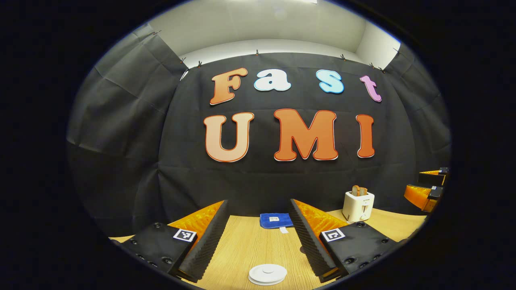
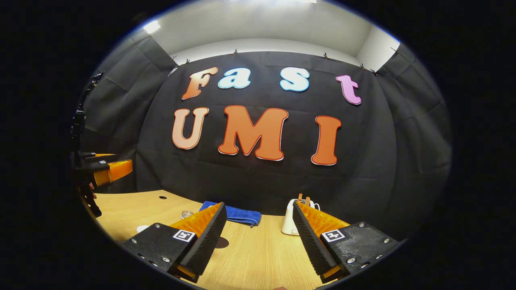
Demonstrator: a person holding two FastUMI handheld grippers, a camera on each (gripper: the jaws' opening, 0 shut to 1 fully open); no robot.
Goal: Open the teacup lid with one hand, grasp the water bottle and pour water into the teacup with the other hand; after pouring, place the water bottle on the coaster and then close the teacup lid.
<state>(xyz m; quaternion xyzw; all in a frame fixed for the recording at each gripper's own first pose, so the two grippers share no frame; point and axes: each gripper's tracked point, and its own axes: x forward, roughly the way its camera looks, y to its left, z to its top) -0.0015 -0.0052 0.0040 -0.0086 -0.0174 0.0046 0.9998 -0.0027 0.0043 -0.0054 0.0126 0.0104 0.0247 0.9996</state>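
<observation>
Both hand-held grippers spread, empty: left above white lid; right facing toaster.

Both tools, left and right, gape empty.

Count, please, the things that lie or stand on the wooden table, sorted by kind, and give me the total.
Blue cloth: 1
White toaster with bread in its slot: 1
White round lid: 1
Small clear thing by the cloth, too small to name: 1
Total: 4
</observation>
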